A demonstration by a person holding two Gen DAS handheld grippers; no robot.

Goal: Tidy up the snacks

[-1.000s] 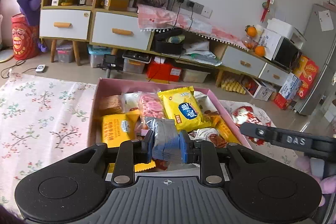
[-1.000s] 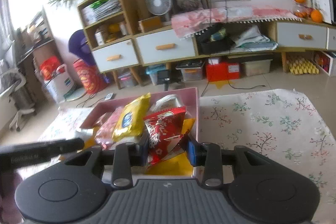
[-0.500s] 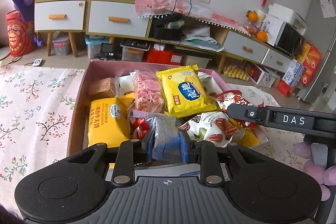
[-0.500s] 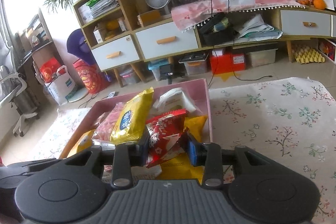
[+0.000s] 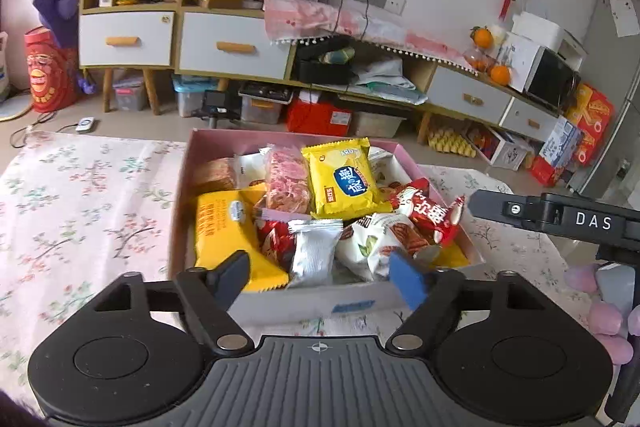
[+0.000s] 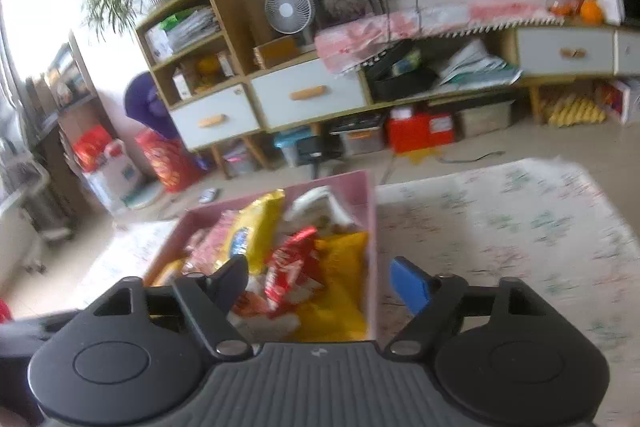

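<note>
Reading "DAS", the right hand-held gripper gapes like the left hand-held gripper over the pink box.

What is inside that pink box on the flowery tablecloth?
The pink box is heaped with snack packets: a yellow one on top, a silver one, a red one and others. The box floor and anything beneath the heap are covered.

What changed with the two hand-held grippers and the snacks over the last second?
Both let go. The left hand-held gripper opened, leaving the silver packet in the pink box. The right hand-held gripper opened too, and the red packet now lies on the pile in the box. The yellow packet and the floral tablecloth stayed as they were.
</note>
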